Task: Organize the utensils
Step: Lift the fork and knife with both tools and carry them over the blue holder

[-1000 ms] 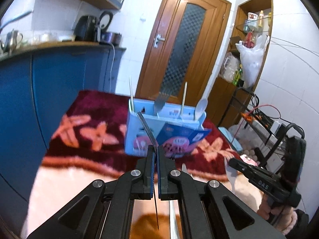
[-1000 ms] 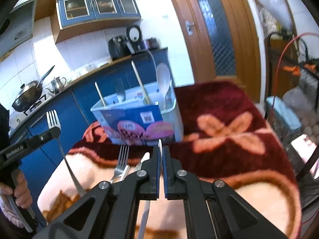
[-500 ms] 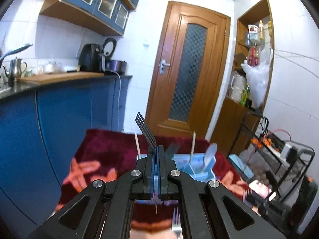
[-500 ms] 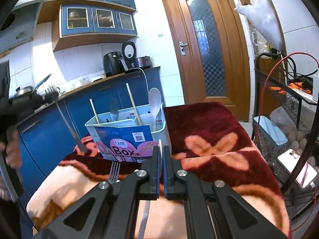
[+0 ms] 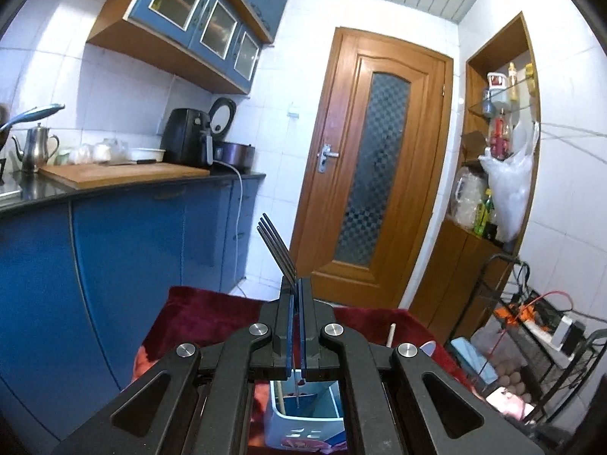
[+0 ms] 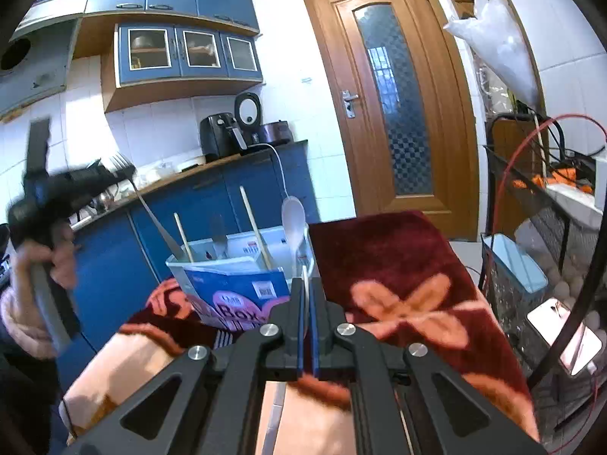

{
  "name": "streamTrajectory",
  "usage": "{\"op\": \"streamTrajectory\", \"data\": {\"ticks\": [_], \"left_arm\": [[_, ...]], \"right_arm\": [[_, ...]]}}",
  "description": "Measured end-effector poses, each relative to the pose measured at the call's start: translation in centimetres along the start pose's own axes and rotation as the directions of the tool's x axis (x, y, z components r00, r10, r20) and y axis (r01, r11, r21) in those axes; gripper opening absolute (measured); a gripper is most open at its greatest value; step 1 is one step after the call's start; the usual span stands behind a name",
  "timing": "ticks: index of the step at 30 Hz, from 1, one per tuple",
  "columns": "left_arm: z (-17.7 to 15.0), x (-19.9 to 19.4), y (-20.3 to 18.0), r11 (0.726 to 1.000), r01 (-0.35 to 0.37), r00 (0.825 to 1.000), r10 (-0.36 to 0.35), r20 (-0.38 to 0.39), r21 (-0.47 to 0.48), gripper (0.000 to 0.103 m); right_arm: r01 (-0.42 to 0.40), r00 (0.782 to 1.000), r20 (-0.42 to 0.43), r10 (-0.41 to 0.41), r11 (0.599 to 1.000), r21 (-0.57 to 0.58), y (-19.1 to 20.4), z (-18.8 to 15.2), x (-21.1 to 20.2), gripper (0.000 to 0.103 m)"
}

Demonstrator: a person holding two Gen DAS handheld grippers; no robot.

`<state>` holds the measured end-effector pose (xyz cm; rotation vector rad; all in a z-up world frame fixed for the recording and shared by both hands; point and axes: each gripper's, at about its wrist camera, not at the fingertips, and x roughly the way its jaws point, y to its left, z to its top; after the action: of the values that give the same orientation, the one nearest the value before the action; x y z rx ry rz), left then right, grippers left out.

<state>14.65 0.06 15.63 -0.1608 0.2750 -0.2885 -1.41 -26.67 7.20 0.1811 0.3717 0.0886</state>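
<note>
I have the left hand-held gripper (image 5: 295,295) pinching a fork (image 5: 276,249) near its neck, tines standing up past the fingertips; from the right wrist view its handle reaches down into the near-left corner of the utensil box (image 6: 242,265). The right hand-held gripper (image 6: 305,295) is pressed together on something thin and pale whose tip pokes up between the fingertips; I cannot tell what it is. By my reading the job is well under way: the box already holds two wooden chopsticks (image 6: 256,227), a dark-headed utensil, and a white plastic spoon (image 6: 293,223) standing at its right end. This fork looks about to be released inside, so that placement is nearly finished, not done. At least one more fork (image 6: 224,337) lies on the red flowered blanket (image 6: 398,265) covering the surface, just in front of the box, so that remains to be sorted, along with whatever my right side carries. On the box's blue and pink front flap I can read "Box" in large letters; there are a barcode sticker and smaller print too small to make out.
</note>
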Motion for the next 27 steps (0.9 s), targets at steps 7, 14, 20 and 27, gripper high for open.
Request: {"op": "streamTrajectory", "data": {"ticks": [7, 14, 20, 27], "left_arm": [[-2.6, 1.9, -0.1, 1.000, 0.014, 0.999, -0.013, -0.052, 0.018, 0.002], [-4.8, 3.2, 0.4, 0.999, 0.040, 0.993, -0.039, -0.113, 0.006, 0.002], [-6.0, 4.1, 0.9, 0.998, 0.057, 0.988, -0.058, -0.140, -0.011, 0.002], [-7.0, 5.0, 1.0, 0.997, 0.071, 0.984, -0.072, -0.166, -0.016, 0.002]], "right_arm": [[0.044, 0.996, 0.081, -0.041, 0.998, -0.036, 0.7, 3.4, 0.2, 0.004], [0.104, 0.987, 0.123, -0.100, 0.994, -0.030, 0.9, 6.0, 2.8, 0.004], [0.166, 0.969, 0.183, -0.165, 0.986, 0.013, 0.7, 7.8, 5.5, 0.004], [0.216, 0.947, 0.230, -0.224, 0.975, 0.058, 0.3, 9.6, 9.3, 0.004]]}}
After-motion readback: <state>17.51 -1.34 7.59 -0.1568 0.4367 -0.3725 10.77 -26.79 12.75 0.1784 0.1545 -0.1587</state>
